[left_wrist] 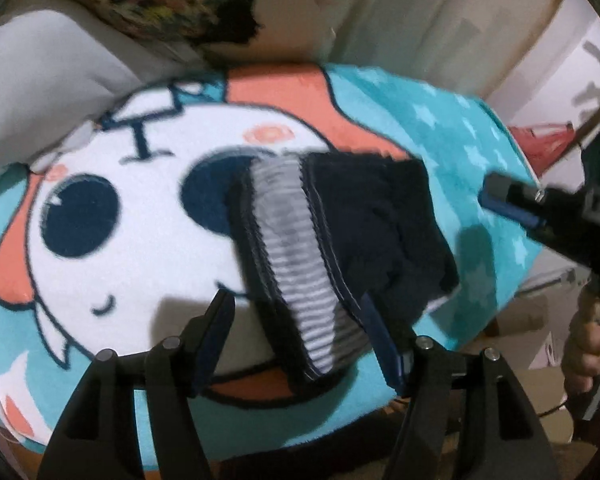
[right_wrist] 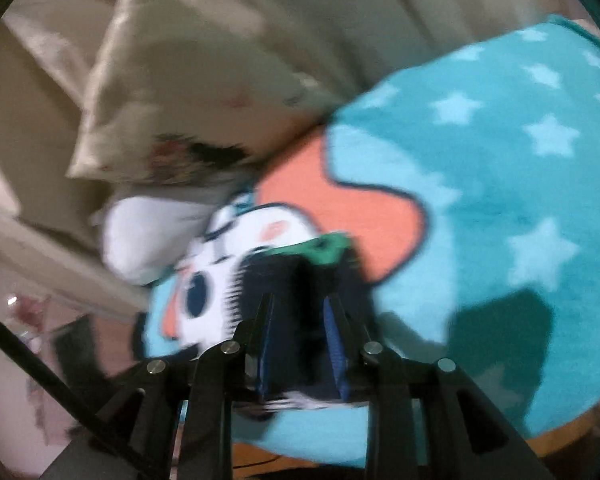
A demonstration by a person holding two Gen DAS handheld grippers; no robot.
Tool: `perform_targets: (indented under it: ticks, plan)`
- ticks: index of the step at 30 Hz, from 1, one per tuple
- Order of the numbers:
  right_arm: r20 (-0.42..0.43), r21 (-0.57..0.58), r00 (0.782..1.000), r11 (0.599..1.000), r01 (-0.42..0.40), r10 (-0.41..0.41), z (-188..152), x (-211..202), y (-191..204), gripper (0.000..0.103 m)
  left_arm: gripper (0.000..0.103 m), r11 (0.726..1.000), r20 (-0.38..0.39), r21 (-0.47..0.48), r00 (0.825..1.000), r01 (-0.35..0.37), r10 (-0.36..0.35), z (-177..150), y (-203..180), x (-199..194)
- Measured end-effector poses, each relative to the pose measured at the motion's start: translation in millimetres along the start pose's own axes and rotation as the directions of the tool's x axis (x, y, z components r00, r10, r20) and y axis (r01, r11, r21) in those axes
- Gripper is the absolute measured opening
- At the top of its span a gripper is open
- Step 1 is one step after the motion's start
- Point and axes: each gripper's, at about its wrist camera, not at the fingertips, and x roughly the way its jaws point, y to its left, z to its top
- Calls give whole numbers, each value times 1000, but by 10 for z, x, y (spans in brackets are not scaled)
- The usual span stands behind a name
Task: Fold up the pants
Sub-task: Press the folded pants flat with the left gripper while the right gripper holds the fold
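My left gripper (left_wrist: 300,328) hangs with jaws wide, gripping nothing, right above the folded dark pants (left_wrist: 340,240) lying on the teal cartoon blanket (left_wrist: 480,152). Farther right, my right gripper (left_wrist: 512,204) is parted narrowly, clear of them.

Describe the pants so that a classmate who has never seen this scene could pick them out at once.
Find the big turquoise cartoon blanket with pale stars and a white big-eyed face. The folded pants lie on it, overlapping one eye. They are the only dark navy garment there, with a grey-and-white striped waistband.
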Motion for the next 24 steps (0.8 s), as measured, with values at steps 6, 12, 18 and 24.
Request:
perform_targets:
  ticks: [6,12,18,24]
  plan:
    - [-113,-35,994,999,3,-7,-211,372,97,28,65,998,-104,-54,994,27,-33,-79,76,309]
    - [-160,23,983,996,90,-85,-302,543,-219,28,65,997,-105,-73,994,34,-42,-83,120,277]
    - [-139,9,982,991,133,-131,-208,458,-243,28,65,993,-20,-106,998,51,-53,70,285,-1]
    - [-64,22,994,996,87,-86,-75,203,-283,40,65,972,26,-230,999,49,-44,191,621,-47]
